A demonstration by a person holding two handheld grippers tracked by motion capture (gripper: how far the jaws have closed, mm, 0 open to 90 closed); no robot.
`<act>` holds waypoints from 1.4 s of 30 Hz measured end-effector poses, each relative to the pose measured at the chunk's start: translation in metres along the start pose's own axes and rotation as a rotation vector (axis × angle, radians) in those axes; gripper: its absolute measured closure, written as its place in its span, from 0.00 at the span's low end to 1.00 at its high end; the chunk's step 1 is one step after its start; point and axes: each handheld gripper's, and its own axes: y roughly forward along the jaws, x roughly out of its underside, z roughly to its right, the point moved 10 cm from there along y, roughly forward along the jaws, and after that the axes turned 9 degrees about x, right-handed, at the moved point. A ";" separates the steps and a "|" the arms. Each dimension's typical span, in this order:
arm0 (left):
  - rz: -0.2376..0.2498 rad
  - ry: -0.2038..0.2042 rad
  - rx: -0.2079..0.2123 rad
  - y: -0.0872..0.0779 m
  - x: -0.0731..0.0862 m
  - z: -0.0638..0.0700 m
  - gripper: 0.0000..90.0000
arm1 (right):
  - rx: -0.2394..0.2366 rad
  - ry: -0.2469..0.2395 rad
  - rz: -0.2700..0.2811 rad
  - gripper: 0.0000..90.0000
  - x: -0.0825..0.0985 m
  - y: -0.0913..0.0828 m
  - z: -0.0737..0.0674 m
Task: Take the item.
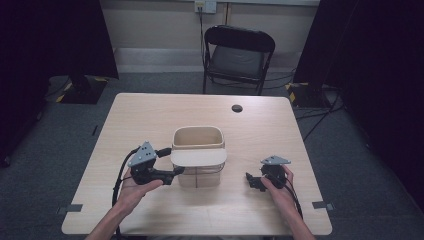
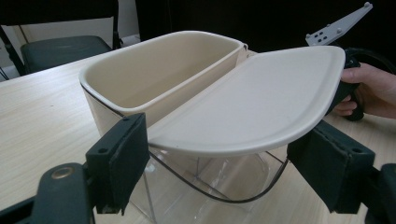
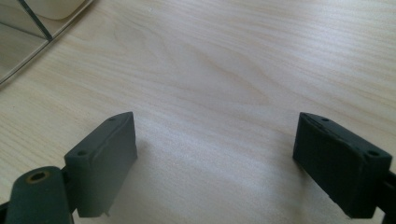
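Note:
A cream bin (image 1: 197,136) with a clear lower body stands in the middle of the table. Its flat cream lid (image 1: 198,157) lies level over the near half, while the far half is uncovered. My left gripper (image 1: 177,171) points at the lid's left end. In the left gripper view its jaws stand open on either side of the lid (image 2: 261,98), just under its near edge; I cannot tell if they touch it. My right gripper (image 1: 251,181) hovers open over bare wood (image 3: 215,70), right of the bin, holding nothing.
A black folding chair (image 1: 239,52) stands beyond the table's far edge. A small dark round spot (image 1: 237,108) sits near the far right of the tabletop. The bin's clear corner (image 3: 28,32) shows in the right gripper view.

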 end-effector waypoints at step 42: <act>-0.001 -0.010 0.024 0.003 -0.007 -0.007 0.23 | 0.000 0.000 0.000 0.14 0.000 0.000 0.000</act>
